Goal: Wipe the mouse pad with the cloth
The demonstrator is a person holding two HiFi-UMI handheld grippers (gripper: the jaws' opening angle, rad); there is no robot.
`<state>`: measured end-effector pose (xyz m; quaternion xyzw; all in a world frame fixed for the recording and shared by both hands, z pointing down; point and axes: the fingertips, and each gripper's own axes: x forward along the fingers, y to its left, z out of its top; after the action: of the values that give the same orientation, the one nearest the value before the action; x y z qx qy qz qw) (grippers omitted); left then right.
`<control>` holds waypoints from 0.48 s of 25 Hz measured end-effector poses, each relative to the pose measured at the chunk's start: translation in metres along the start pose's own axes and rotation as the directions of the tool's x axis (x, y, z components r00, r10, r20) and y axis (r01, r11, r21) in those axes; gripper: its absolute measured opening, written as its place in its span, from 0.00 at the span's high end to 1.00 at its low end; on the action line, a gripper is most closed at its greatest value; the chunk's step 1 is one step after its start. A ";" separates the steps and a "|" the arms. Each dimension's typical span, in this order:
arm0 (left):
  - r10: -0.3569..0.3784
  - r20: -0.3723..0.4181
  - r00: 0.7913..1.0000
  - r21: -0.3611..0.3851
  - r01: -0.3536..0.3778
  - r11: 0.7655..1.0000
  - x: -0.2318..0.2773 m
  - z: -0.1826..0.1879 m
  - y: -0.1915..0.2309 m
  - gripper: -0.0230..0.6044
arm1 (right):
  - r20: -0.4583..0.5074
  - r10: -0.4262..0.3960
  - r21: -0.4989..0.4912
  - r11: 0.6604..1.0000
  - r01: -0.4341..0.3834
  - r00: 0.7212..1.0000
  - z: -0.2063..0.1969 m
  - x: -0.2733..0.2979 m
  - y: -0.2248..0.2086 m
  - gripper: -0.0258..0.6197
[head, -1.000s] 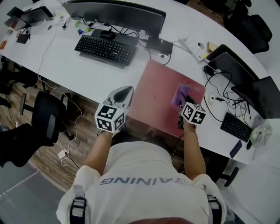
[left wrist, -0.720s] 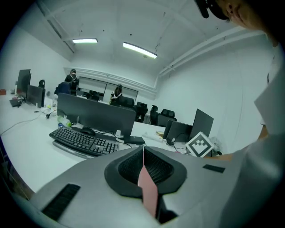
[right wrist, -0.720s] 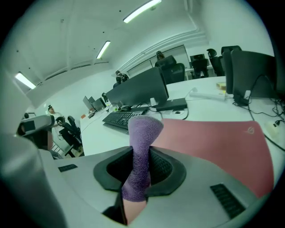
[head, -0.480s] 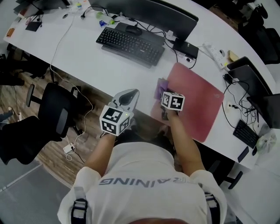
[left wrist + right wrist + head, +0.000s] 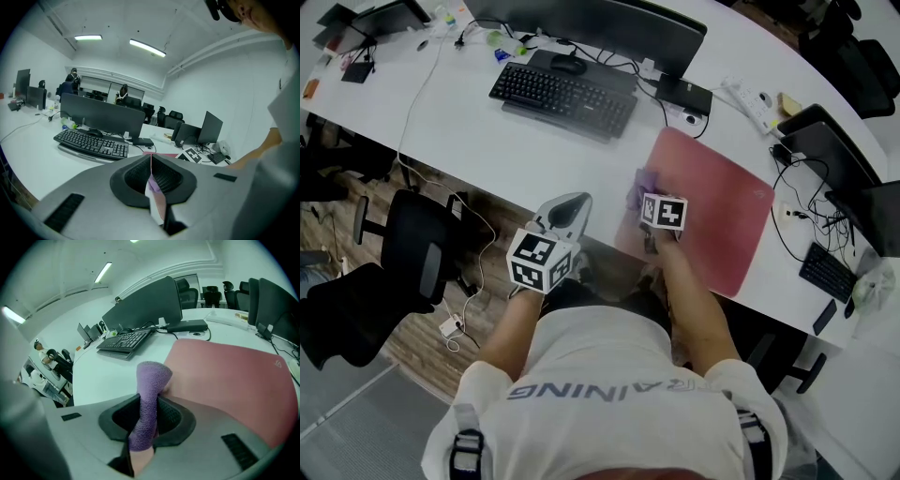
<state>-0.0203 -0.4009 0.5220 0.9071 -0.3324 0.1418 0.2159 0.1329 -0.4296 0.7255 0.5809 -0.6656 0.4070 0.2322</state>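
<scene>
Cloth (image 5: pixel 150 380), purple, stands up between the jaws of your right gripper (image 5: pixel 149 417), which are clamped tight on it. Its free end meets the left edge of the red mouse pad (image 5: pixel 229 376) just ahead of those jaws, and most of the pad spreads off to that gripper's right. Your left gripper (image 5: pixel 151 174) has its jaws pressed together with nothing in them, at the near edge of the desk (image 5: pixel 469 131), left of the right gripper. The keyboard (image 5: pixel 562 92) lies well ahead of both.

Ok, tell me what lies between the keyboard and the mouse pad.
Just bare white desk between the black keyboard and the pink mouse pad, clearest in the right gripper view.
</scene>
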 end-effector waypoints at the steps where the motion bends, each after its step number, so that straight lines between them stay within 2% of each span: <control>1: -0.004 -0.001 1.000 0.001 0.004 1.000 0.003 0.000 -0.005 0.91 | -0.001 -0.007 0.004 1.000 0.007 1.000 -0.002 -0.003 -0.008 0.81; 7: -0.023 0.002 1.000 0.015 0.023 1.000 0.029 0.007 -0.042 0.91 | 0.003 -0.019 0.073 0.997 0.019 1.000 -0.011 -0.023 -0.057 0.81; 12: -0.042 -0.005 0.999 0.028 0.042 0.999 0.048 0.006 -0.080 0.91 | 0.002 -0.034 0.090 0.995 0.034 0.999 -0.024 -0.044 -0.094 0.81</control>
<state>0.0691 -0.3754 0.5124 0.9165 -0.3107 0.1438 0.2069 0.2292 -0.3837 0.7297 0.6029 -0.6370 0.4314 0.2115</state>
